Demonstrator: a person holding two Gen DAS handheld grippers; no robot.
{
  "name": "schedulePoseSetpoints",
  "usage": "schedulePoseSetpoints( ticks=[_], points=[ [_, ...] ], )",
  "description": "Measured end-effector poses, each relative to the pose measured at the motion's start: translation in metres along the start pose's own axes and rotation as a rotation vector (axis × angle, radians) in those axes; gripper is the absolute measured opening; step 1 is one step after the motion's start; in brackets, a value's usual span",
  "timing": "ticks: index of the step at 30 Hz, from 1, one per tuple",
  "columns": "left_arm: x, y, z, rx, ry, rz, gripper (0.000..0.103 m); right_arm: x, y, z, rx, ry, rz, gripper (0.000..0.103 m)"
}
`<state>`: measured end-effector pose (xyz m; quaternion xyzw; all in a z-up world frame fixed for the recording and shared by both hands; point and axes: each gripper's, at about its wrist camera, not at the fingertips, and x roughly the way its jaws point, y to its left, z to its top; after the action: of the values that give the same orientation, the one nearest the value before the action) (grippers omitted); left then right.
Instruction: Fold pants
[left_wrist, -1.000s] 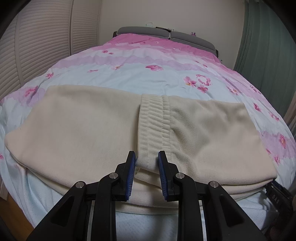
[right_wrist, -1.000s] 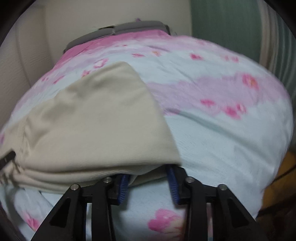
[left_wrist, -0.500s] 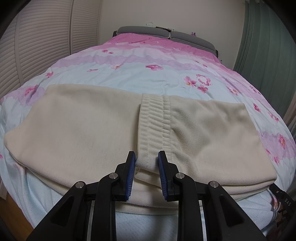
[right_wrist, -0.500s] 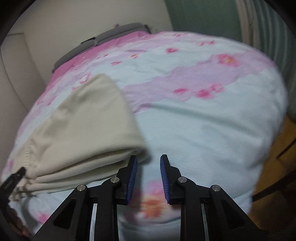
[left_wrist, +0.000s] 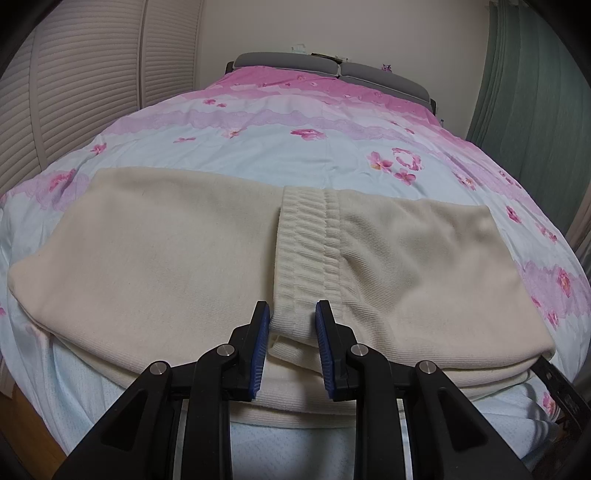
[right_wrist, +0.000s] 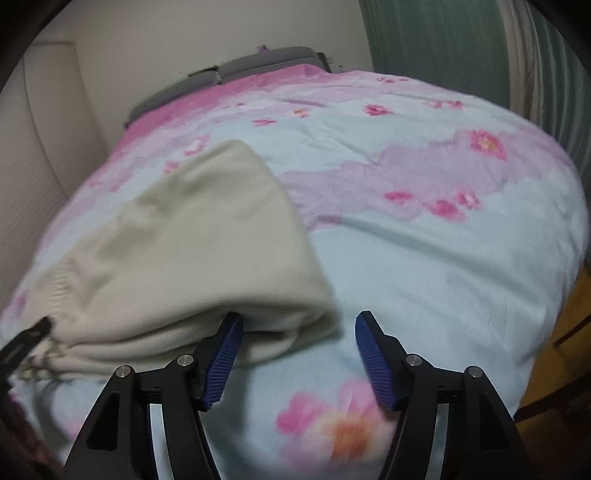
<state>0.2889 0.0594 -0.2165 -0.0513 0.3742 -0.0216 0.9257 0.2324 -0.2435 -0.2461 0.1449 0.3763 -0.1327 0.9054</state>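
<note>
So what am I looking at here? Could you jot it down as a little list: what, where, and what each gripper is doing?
item: cream pants, folded in layers
waistband: ribbed band on top, mid-stack
surface: floral bedspread
left hand-held gripper: closed on the waistband's near edge
right hand-held gripper: open, at the stack's right end, one finger against the fold
background: grey headboard, green curtain
</note>
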Motion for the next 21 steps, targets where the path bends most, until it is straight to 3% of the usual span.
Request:
schedulePoseSetpoints(
  ticks=[12, 16, 21],
  points=[
    [0.002, 0.000, 0.000, -0.004, -0.002, 0.007, 0.025, 0.012, 0.007, 0.002, -0.191, 0.109, -0.025, 0.066],
    [0.002, 0.002, 0.001, -0.008, 0.003, 0.000, 0.025, 0.030, 0.004, 0.020, -0.167, 0.083, -0.088, 0.066],
    [0.003, 0.002, 0.000, -0.003, 0.000, 0.001, 0.025, 0.023, -0.021, 0.020, -0.059, 0.048, -0.060, 0.067]
  ],
)
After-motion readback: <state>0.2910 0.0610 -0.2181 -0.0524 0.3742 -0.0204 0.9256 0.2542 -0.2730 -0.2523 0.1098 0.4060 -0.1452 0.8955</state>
